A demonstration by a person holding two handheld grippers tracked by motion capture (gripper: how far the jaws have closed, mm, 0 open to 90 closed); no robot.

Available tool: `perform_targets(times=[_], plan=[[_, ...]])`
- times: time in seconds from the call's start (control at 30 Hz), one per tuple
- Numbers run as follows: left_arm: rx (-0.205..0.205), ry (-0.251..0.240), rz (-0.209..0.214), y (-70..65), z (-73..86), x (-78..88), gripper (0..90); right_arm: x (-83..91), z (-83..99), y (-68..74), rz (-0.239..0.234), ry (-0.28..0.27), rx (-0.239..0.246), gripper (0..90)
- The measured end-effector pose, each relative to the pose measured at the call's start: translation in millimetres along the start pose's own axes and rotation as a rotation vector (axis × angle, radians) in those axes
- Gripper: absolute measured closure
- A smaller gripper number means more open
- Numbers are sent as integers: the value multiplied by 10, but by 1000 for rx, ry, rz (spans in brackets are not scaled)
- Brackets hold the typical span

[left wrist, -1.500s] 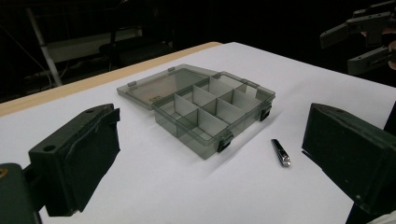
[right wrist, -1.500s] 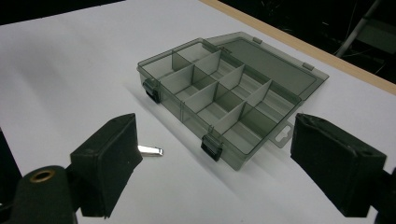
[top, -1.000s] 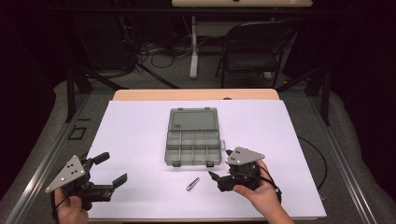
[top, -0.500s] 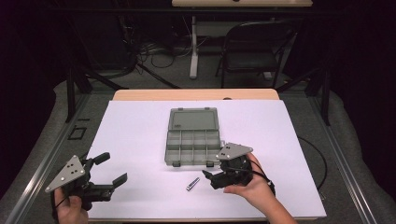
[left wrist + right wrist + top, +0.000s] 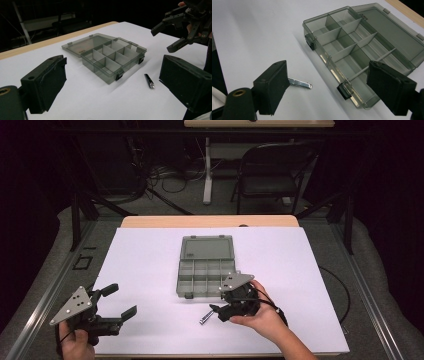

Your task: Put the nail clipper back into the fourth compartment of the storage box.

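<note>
A grey see-through compartment box (image 5: 206, 270) lies open on the white sheet, its lid folded back and its cells bare. A small metal nail clipper (image 5: 204, 318) lies flat just in front of it. My right gripper (image 5: 218, 312) hovers low right beside the clipper, open; its jaws have just been closing a little with nothing between them. In the right gripper view the clipper (image 5: 299, 83) pokes out from behind the left jaw, next to the box (image 5: 352, 47). My left gripper (image 5: 120, 301) rests open at the front left. Ahead of it are the box (image 5: 112, 58), clipper (image 5: 149, 81) and right gripper (image 5: 165, 37).
The white sheet (image 5: 150, 260) covers most of the table, with a strip of wood (image 5: 210, 221) at its far edge. Beyond the table stand a black chair (image 5: 270, 175) and floor cables. A cable trails off the sheet to the right.
My right gripper has slid left along the front of the box and sunk slightly, ending beside the clipper. The left gripper has stayed put.
</note>
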State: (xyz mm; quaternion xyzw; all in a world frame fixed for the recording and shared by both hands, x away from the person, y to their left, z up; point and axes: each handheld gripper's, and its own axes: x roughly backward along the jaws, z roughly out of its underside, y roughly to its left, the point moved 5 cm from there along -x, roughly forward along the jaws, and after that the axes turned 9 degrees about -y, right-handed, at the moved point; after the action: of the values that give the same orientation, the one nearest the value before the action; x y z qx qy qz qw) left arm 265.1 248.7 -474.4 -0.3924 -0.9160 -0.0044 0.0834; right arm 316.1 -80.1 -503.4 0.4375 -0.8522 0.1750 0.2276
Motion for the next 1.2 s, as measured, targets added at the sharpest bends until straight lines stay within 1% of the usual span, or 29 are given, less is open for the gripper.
perform_targets(times=[0.1, 0.2, 0.43, 0.57, 0.6, 0.7, 0.8, 0.87, 0.9, 1.07, 1.1, 1.17, 1.2], plan=[[2, -3, 3, -1, 2, -5, 70, -41, -14, 10, -8, 8, 8, 179], [0, 1, 3, 3, 3, -1, 71, -80, -17, 17, -21, 21, 9, 203], [3, 2, 1, 12, 8, 0, 74, -160, -8, 40, -46, 42, 29, 243], [3, 5, 2, 14, 10, -2, 75, -193, 4, 47, -73, 54, 40, 322], [3, 6, 2, 16, 10, -1, 76, -199, 6, 51, -76, 53, 40, 327], [4, 2, 1, 16, 10, 1, 77, -222, 21, 58, -85, 70, 50, 382], [4, 3, 2, 15, 11, 0, 78, -259, 53, 66, -102, 91, 57, 403], [3, 5, 3, 12, 12, -2, 78, -279, 77, 77, -106, 103, 52, 418], [2, 5, 3, 13, 12, -3, 78, -295, 94, 86, -117, 109, 58, 430], [4, 6, 3, 12, 13, -6, 79, -363, 154, 144, -150, 131, 76, 437], [4, 9, 4, 12, 13, -5, 79, -386, 162, 154, -160, 131, 88, 435], [4, 6, 3, 12, 13, -5, 79, -409, 173, 181, -167, 140, 85, 433], [4, 6, 3, 12, 12, -5, 79, -430, 182, 195, -174, 145, 91, 430]])
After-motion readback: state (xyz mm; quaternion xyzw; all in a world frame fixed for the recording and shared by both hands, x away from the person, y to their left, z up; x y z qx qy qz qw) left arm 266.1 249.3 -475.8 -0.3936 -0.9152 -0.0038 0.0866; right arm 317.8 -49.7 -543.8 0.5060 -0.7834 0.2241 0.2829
